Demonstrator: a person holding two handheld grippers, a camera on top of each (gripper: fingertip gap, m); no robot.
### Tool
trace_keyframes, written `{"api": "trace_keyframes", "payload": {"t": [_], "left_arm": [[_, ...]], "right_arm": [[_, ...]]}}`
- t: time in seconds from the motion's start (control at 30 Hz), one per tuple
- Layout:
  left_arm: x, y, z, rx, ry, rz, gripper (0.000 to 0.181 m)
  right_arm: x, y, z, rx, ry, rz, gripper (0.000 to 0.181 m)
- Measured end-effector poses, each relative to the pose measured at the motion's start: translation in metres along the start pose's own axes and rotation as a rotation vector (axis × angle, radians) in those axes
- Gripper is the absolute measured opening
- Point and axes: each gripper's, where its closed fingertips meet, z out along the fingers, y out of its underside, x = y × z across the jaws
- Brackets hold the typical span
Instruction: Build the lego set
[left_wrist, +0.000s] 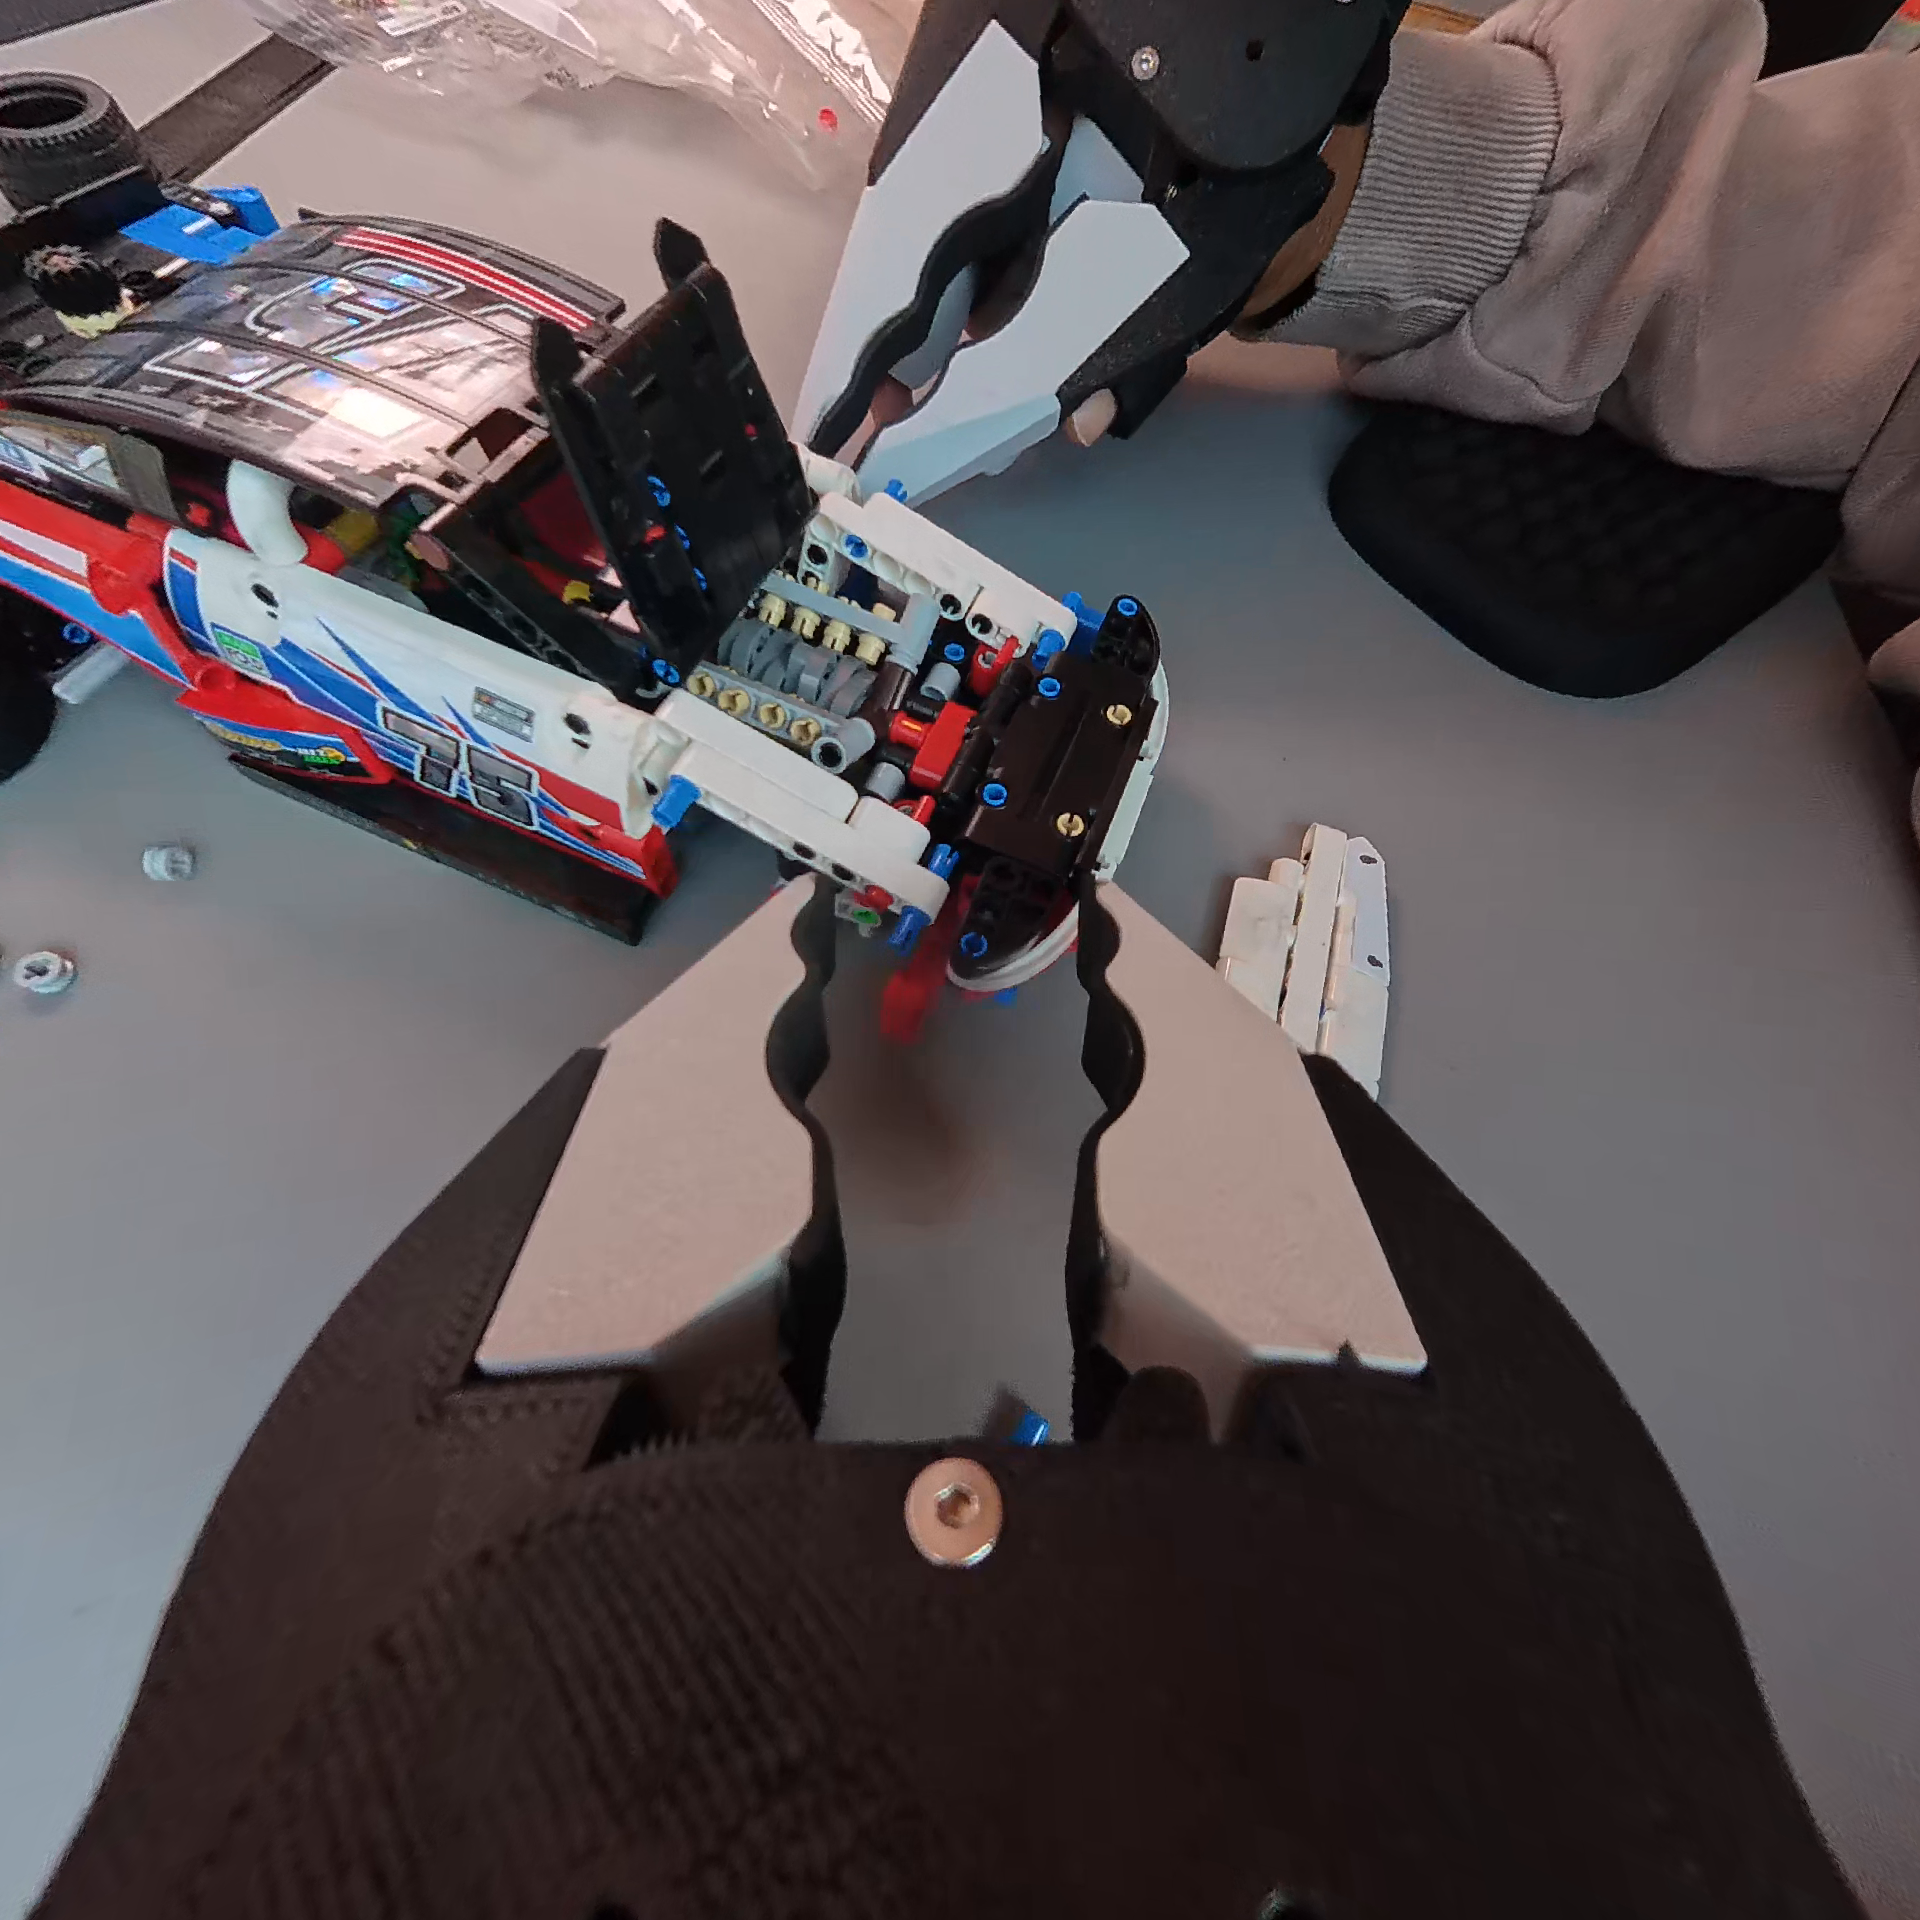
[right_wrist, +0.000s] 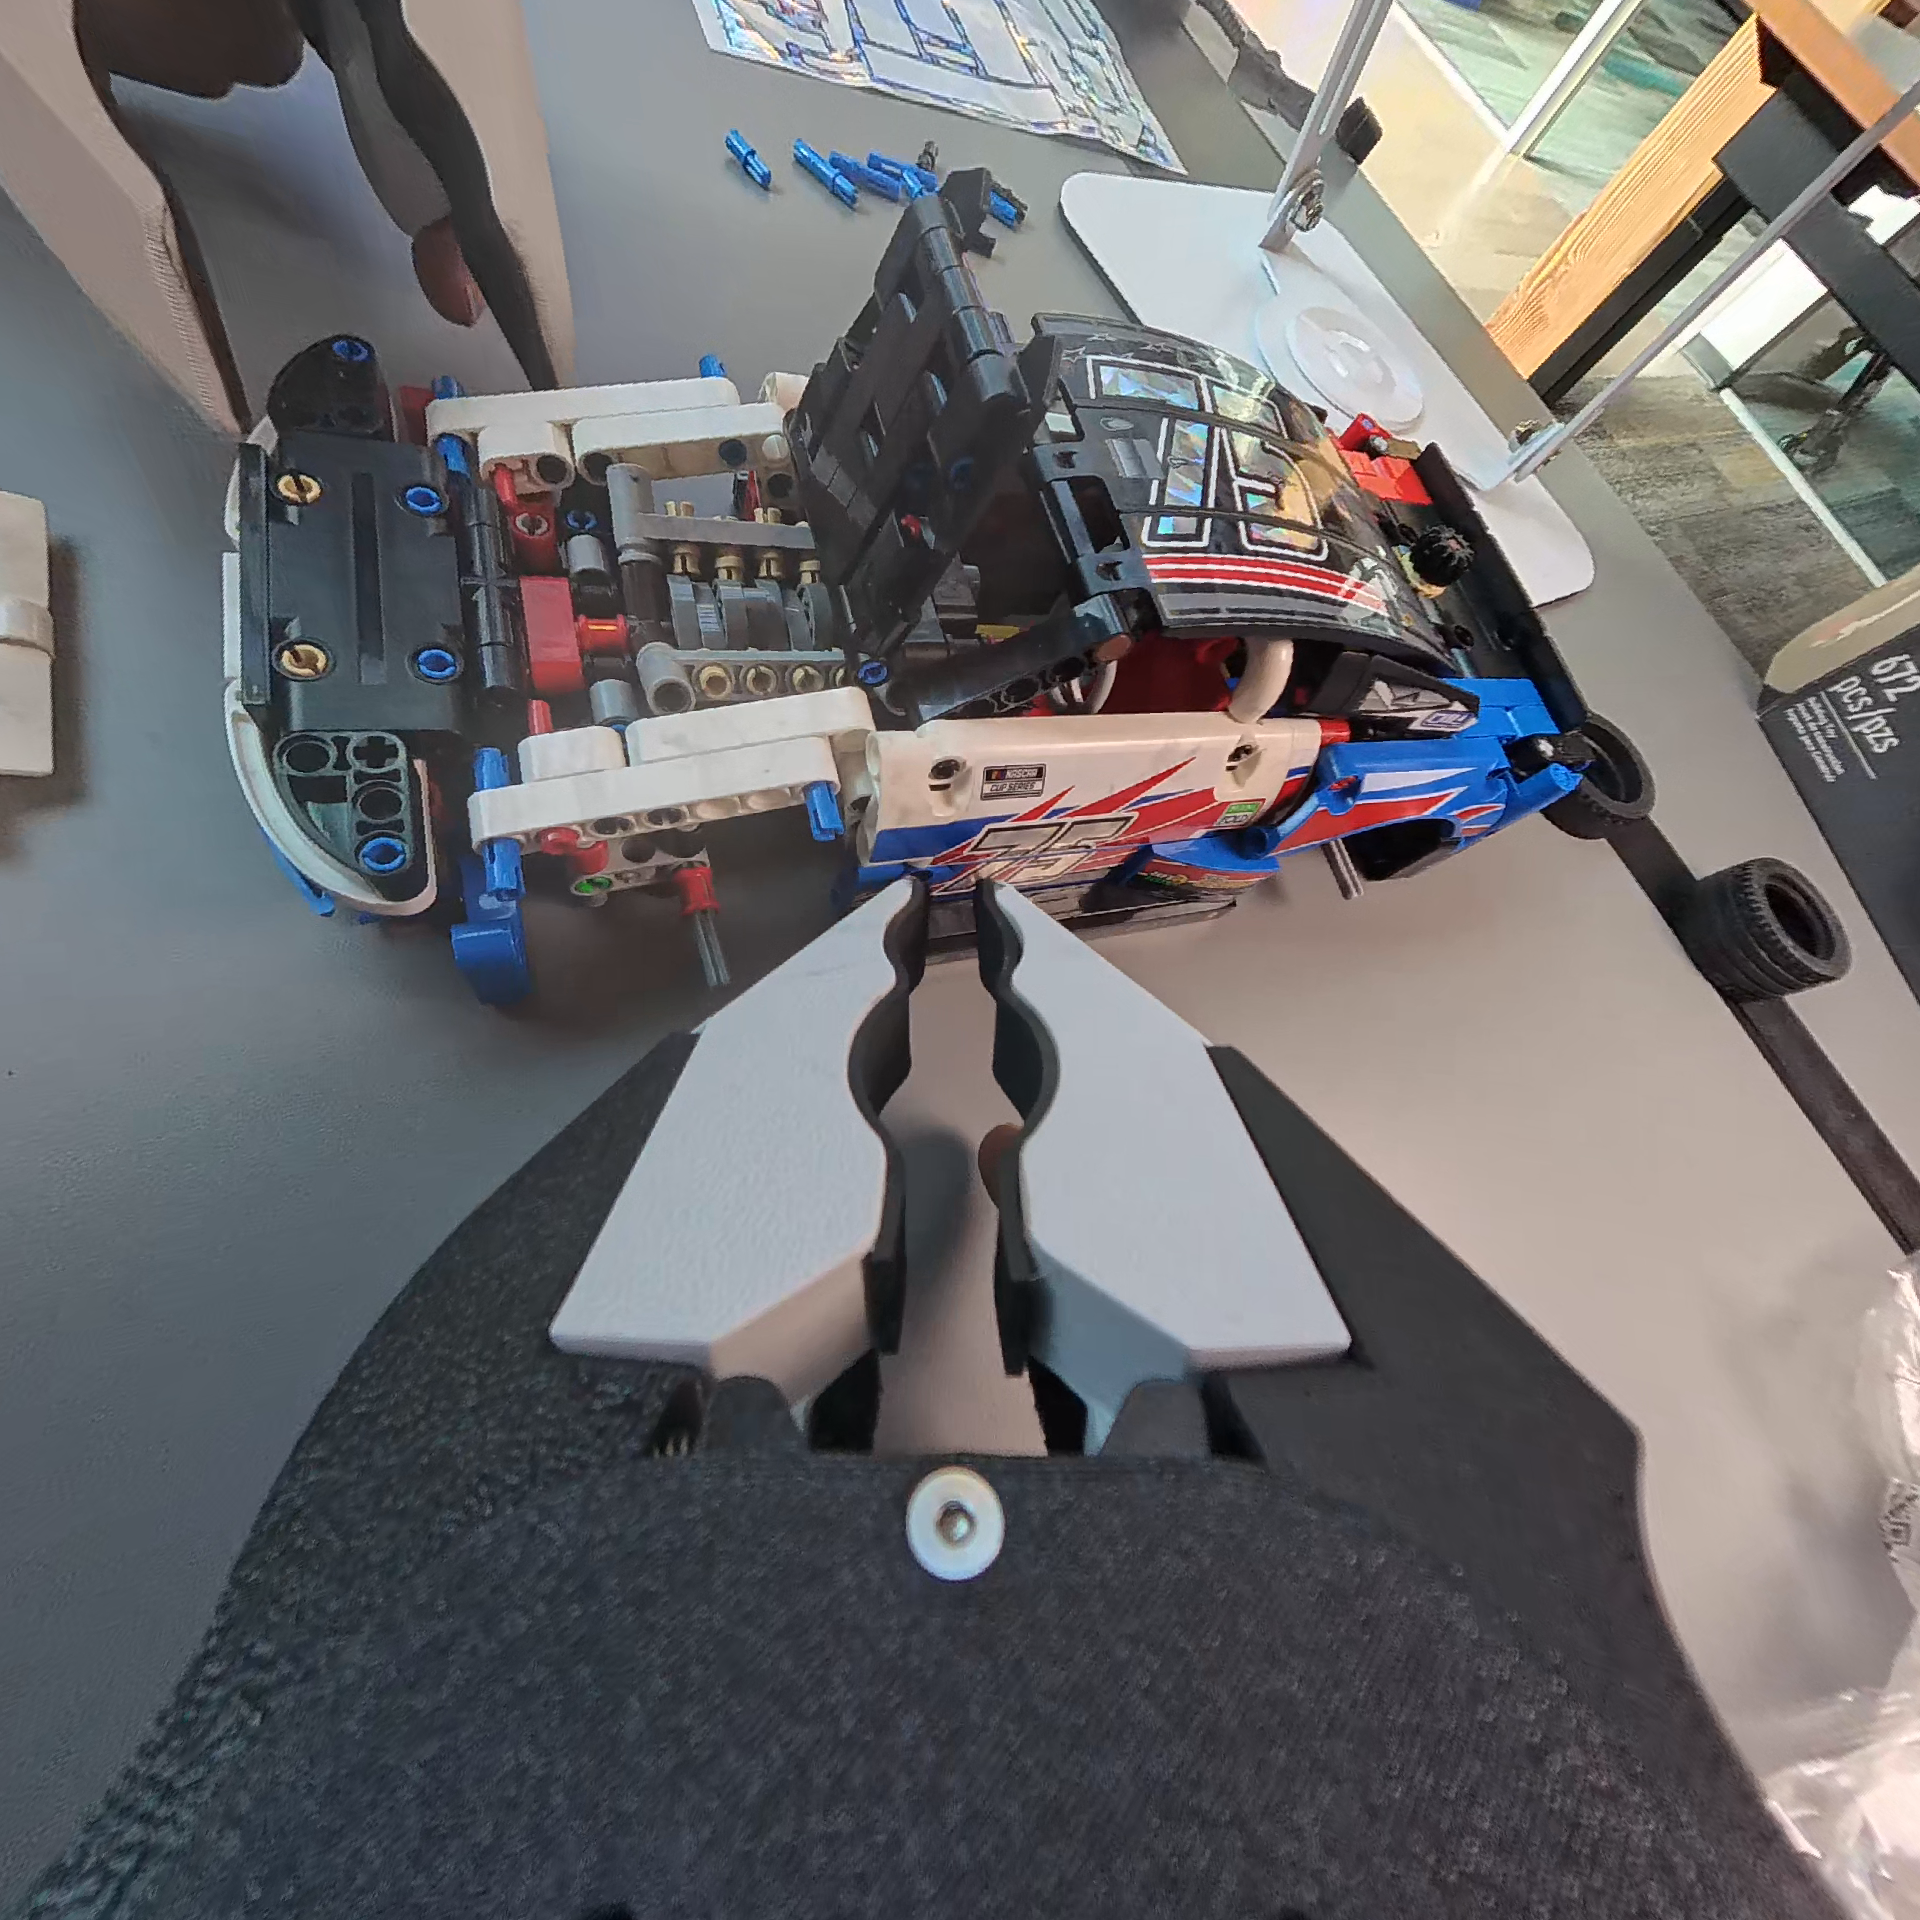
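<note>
The lego race car lies on the grey table with its black hood raised over the engine. My left gripper straddles the car's front corner, one fingertip in the wheel gap and the other against the bumper, pinching it. It also shows in the right wrist view. My right gripper has its jaws nearly together with nothing between them, close to the numbered side panel. In the left wrist view it is at the car's far side by the hood.
A white lego sub-assembly lies beside the car's nose. Loose blue pins, an instruction sheet, tyres, a white stand base, plastic bags and a black pad surround the car. Spacing between my two grippers at the tips: around 12 centimeters.
</note>
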Motion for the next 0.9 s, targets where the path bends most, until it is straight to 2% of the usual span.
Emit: {"api": "trace_keyframes", "payload": {"t": [0.03, 0.23, 0.37, 0.53, 0.63, 0.7, 0.9], "left_arm": [[-0.001, 0.0, 0.001, -0.001, -0.007, 0.002, 0.046], [0.0, 0.001, 0.006, -0.018, -0.021, 0.017, 0.048], [0.002, 0.001, 0.008, -0.015, -0.014, 0.002, 0.046], [0.002, 0.002, 0.008, -0.015, -0.011, 0.001, 0.046], [0.003, 0.002, 0.008, -0.013, -0.004, -0.002, 0.046], [0.004, 0.002, 0.008, -0.011, 0.0, -0.005, 0.045], [0.006, 0.003, 0.007, -0.011, 0.019, -0.003, 0.045]], "right_arm": [[0.0, 0.0, 0.0, -0.001, -0.002, -0.001, 0.006], [-0.011, 0.003, 0.0, -0.014, -0.059, -0.012, 0.0], [-0.024, 0.0, -0.003, 0.009, -0.151, 0.02, 0.014], [-0.025, 0.0, -0.004, 0.006, -0.158, 0.016, 0.013], [-0.027, 0.0, -0.005, 0.007, -0.169, 0.013, 0.01], [-0.038, -0.007, -0.007, 0.049, -0.233, 0.019, 0.0], [-0.043, -0.009, -0.007, 0.039, -0.248, 0.01, 0.0]]}}
